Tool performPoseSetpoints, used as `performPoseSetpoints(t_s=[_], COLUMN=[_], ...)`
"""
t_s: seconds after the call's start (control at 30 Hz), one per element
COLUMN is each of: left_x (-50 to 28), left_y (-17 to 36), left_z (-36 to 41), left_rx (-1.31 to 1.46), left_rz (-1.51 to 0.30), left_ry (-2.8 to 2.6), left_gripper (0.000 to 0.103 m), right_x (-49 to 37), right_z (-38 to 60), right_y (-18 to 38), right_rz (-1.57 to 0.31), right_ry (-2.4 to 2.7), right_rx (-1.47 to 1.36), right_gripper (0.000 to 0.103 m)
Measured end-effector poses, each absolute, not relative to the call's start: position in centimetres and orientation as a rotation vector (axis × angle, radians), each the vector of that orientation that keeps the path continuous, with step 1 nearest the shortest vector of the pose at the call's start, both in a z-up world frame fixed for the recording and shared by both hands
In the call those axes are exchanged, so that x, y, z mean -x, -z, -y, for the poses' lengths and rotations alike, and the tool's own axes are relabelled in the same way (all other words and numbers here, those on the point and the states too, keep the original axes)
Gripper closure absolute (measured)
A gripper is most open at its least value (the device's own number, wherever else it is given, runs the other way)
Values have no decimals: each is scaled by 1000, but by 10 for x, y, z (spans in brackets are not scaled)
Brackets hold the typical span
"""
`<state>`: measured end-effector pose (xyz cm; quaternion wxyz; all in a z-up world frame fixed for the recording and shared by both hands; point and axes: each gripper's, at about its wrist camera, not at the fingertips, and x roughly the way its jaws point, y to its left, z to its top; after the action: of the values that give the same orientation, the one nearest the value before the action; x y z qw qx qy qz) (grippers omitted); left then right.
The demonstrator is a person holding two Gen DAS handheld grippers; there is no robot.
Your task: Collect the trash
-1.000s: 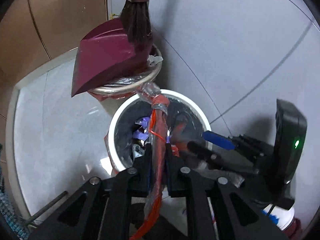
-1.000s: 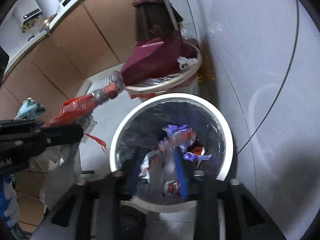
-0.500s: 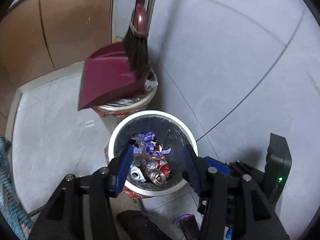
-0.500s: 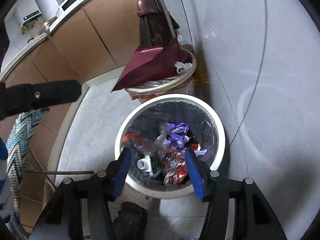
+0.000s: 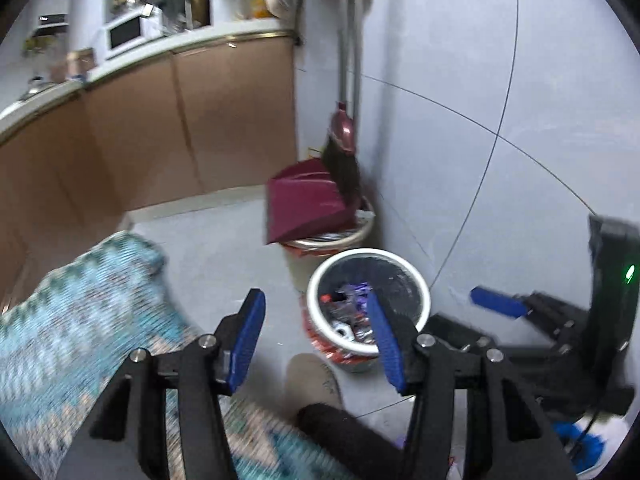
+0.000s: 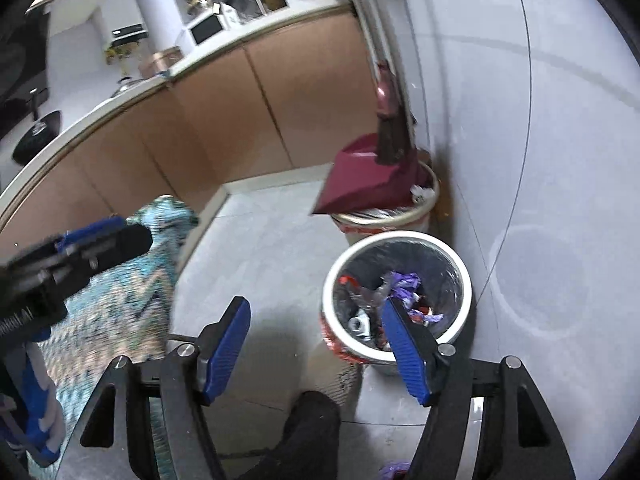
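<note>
A white-rimmed trash bin (image 5: 416, 280) (image 6: 460, 268) with a black liner stands on the floor by the wall. It holds wrappers and cans (image 6: 396, 296) (image 5: 348, 308). My left gripper (image 5: 316, 328) is open and empty, raised above the floor to the left of the bin. My right gripper (image 6: 316, 340) is open and empty, also raised, its right finger overlapping the bin in view. The right gripper also shows at the right of the left wrist view (image 5: 498, 304); the left one at the left of the right wrist view (image 6: 100, 240).
A second bin (image 5: 360, 236) (image 6: 428, 208) behind the first carries a maroon dustpan (image 5: 304, 204) (image 6: 360, 180) and a broom (image 5: 344, 160). A teal patterned rug (image 5: 80, 300) (image 6: 132, 280) lies left. Brown cabinets (image 5: 180, 120) line the back. A person's foot (image 5: 312, 380) is below.
My left gripper let go of the red wrapper into the bin and opened. Both grippers have pulled up and back from the bin, which now looks smaller, with the kitchen in view.
</note>
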<state>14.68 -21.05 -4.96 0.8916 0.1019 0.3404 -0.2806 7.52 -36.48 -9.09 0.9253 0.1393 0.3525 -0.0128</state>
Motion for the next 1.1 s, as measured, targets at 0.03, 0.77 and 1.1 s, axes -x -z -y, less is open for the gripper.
performPoseSetpoints(t_s=[0.03,0.77,1.1], left_x=[-138,-9,6], left_y=[46,1,4], left_z=[198,28,-6], left_rx=[-204,-180,-139], left_rz=[-696,-467,-449], left_ry=[566,264,174], left_gripper=[51,25,23], right_x=[-69,11,21], right_z=[356,232,204], right_y=[84,11,10], right_rz=[-710,-559,-550], right_ry=[15,-71,-67], right_rx=[-276,-110,-53], right_gripper=[35,0,0])
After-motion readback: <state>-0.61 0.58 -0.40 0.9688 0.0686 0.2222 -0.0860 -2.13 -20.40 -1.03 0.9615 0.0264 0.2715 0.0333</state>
